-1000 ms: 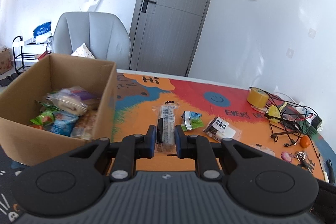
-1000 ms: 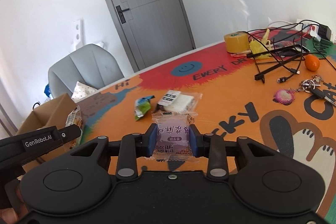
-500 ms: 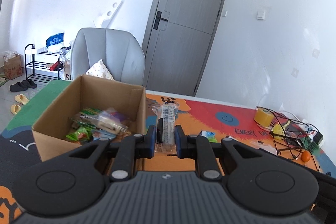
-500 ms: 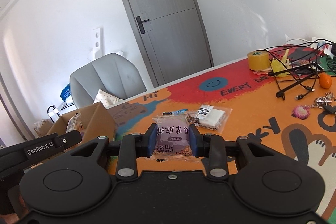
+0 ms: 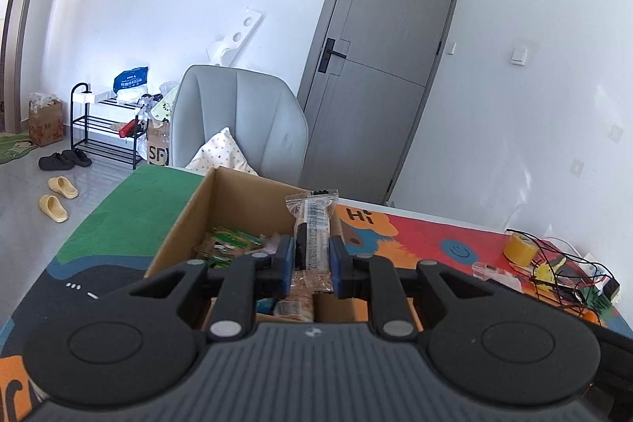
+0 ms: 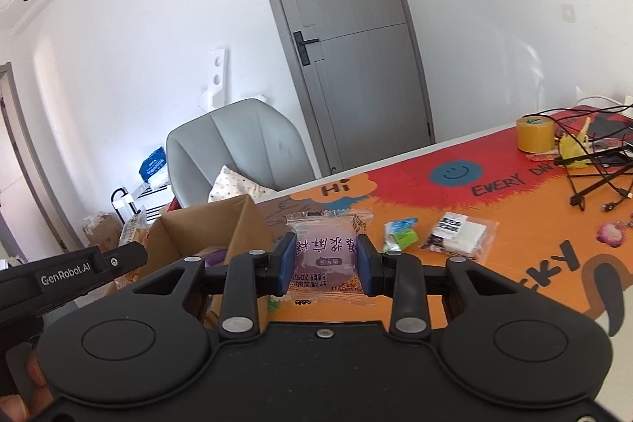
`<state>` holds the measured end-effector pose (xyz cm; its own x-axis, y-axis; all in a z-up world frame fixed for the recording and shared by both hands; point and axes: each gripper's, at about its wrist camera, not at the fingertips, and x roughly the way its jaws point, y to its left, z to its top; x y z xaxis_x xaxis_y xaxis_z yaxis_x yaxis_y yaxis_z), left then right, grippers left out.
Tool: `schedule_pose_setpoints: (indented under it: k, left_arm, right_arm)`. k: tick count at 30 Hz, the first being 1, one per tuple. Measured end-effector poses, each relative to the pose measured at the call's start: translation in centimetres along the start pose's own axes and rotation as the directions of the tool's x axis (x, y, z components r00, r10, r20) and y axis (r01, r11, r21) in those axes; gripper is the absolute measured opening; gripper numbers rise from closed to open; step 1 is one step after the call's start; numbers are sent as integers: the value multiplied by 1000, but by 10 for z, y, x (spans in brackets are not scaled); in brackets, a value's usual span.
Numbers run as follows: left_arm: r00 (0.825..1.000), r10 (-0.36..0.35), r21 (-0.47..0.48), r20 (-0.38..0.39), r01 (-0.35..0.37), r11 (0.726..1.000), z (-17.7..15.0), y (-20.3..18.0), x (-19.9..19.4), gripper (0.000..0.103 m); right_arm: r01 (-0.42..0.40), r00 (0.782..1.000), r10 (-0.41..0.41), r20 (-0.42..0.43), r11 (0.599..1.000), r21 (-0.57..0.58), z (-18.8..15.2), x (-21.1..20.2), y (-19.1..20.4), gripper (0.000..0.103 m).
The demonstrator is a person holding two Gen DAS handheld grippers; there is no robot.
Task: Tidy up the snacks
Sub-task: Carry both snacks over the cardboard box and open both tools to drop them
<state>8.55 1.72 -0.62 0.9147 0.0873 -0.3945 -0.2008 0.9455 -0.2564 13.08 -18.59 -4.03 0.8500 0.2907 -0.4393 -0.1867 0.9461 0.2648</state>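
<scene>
Left hand-held gripper (image 5: pixel 310 265) pinches a clear-wrapped snack bar (image 5: pixel 312 224) above the open cardboard box (image 5: pixel 237 200). Right hand-held gripper (image 6: pixel 325 263) pinches a purple snack packet (image 6: pixel 326 256); box at 10 o'clock, two more packets (image 6: pixel 399 234) on bench (image 6: pixel 514 224) at 2 o'clock.

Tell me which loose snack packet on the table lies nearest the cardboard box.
The green-and-blue packet: it lies closer to the cardboard box than the clear black-and-white packet beside it.

The left gripper's body (image 6: pixel 67 273) reads "GenRobot.AI"; the table mat (image 6: pixel 435 200) reads "Hi".
</scene>
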Motion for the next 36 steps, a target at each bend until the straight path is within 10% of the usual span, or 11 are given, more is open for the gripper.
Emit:
schedule_pose_setpoints:
  k: [28,36]
  left_arm:
    - [994,91,-80,-63,-96,992,14,66,36,24]
    - [992,113,-94,-58,-118,989,16,73,28,42]
  right_arm:
    - [-149,987,145,-76,987,-55,1,61,71,33]
    - [-173,980,169,-104,984,-35,0,63,79,42]
